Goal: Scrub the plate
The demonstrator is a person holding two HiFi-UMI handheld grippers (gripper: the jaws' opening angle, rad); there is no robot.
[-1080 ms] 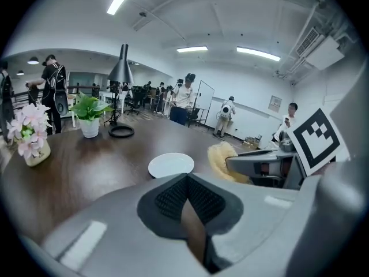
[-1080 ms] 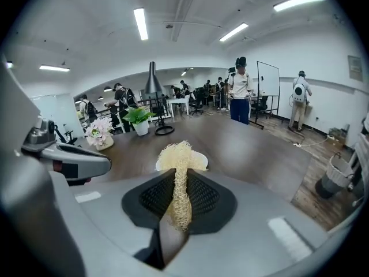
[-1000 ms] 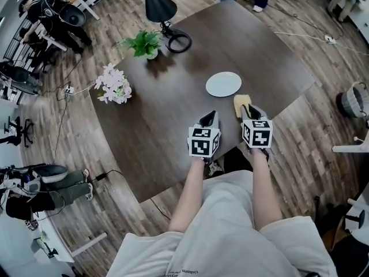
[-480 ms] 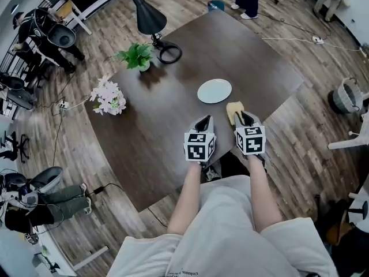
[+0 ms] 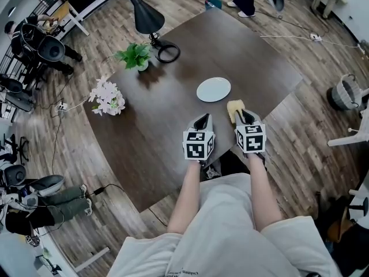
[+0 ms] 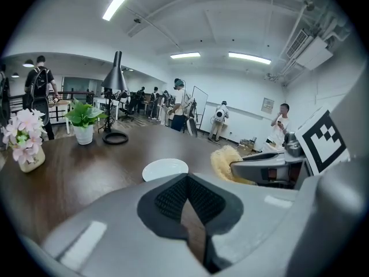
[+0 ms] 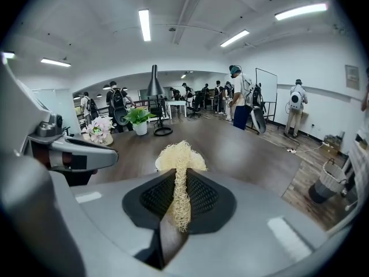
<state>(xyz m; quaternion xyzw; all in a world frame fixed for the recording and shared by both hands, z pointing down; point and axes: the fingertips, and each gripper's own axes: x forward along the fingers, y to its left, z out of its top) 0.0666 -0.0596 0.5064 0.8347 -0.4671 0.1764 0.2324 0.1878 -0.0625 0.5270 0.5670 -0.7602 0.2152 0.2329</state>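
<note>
A round white plate lies flat on the dark wooden table, ahead of both grippers; it shows too in the left gripper view as the plate. My right gripper is shut on a pale yellow loofah scrubber, which sticks out past the jaws as a fibrous tuft, the scrubber. It hovers just right of and nearer than the plate. The left gripper is shut with nothing in it, beside the right one at the table's near edge.
A pink flower pot, a green potted plant and a black desk lamp with a ring base stand at the table's far left. People stand and sit around the room; a wire basket sits on the floor at right.
The head view has shifted a little, so the table sits slightly higher and left in the frame. Both grippers hold the same pose relative to the plate.
</note>
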